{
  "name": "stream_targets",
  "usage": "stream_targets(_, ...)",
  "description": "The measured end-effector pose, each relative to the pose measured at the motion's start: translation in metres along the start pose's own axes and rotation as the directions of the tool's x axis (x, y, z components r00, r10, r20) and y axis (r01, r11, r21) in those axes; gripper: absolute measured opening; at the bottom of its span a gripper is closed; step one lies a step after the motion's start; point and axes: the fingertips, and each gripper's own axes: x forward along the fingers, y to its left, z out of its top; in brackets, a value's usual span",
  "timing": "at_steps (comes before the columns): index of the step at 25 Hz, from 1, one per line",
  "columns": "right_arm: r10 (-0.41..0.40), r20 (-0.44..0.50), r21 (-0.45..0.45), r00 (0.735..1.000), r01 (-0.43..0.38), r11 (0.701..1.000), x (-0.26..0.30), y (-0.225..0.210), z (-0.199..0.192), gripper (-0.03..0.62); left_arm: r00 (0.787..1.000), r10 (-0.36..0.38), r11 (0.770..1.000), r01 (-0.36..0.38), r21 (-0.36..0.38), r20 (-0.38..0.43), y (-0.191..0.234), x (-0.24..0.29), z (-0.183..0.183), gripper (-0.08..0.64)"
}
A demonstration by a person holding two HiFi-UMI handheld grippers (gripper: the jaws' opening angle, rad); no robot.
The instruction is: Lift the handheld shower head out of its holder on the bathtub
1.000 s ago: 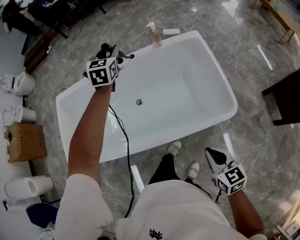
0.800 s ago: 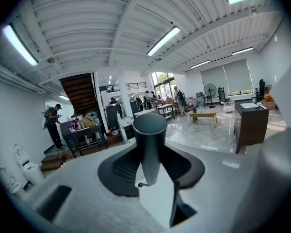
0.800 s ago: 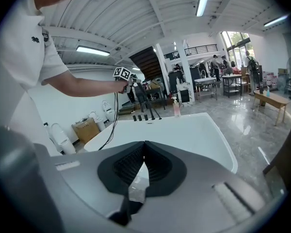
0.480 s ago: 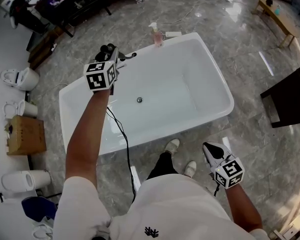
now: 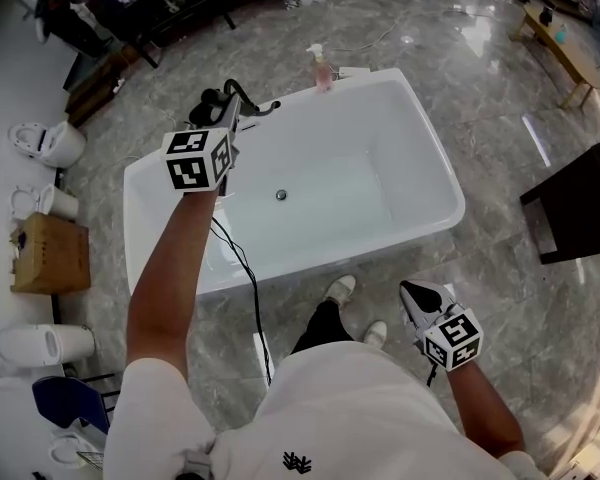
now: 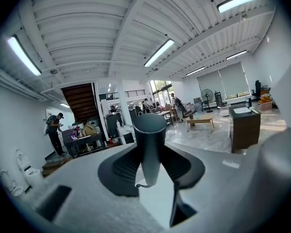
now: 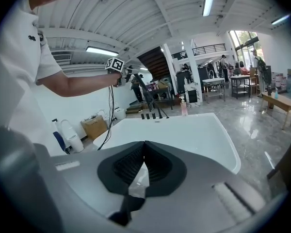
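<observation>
My left gripper (image 5: 230, 108) is raised over the far left rim of the white bathtub (image 5: 432, 158), shut on the dark handle of the shower head (image 6: 149, 140). In the left gripper view that handle stands upright between the black pads (image 6: 120, 171). From the right gripper view the shower head (image 7: 129, 74) hangs in the air off the tub, and its dark hose (image 7: 148, 99) slopes down to the black taps (image 7: 152, 115) on the rim. My right gripper (image 5: 415, 296) is low beside the near right of the tub, shut with nothing in it.
A pink pump bottle (image 5: 323, 71) stands on the tub's far rim. Toilets (image 5: 48, 143) and a cardboard box (image 5: 50, 253) line the left wall. A dark cabinet (image 5: 580, 203) stands to the right. A black cable (image 5: 242, 268) hangs from my left arm. People stand at desks far off (image 5: 65, 3).
My left gripper has risen and drawn back from the tub rim with the shower head in it. The right gripper has shifted only slightly.
</observation>
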Motion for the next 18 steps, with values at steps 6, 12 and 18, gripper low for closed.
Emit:
stream_targets(6,0.027,-0.009,-0.028,1.000,-0.027,0.999,-0.010,0.012,-0.011,0.014,0.999,0.003,1.000,-0.004,0.009,0.032,-0.016,-0.045,0.015,0.138)
stream_targets(12,0.049,-0.005,-0.049,0.999,-0.049,0.998,-0.020,0.023,-0.015,0.014,0.998,-0.001,1.000,0.001,0.004,0.063,-0.030,-0.089,0.029,0.138)
stream_targets(18,0.065,-0.005,-0.066,0.998,-0.065,0.996,-0.029,0.033,-0.022,0.014,0.996,-0.019,1.000,0.020,0.000,0.088,-0.048,-0.134,0.038,0.138)
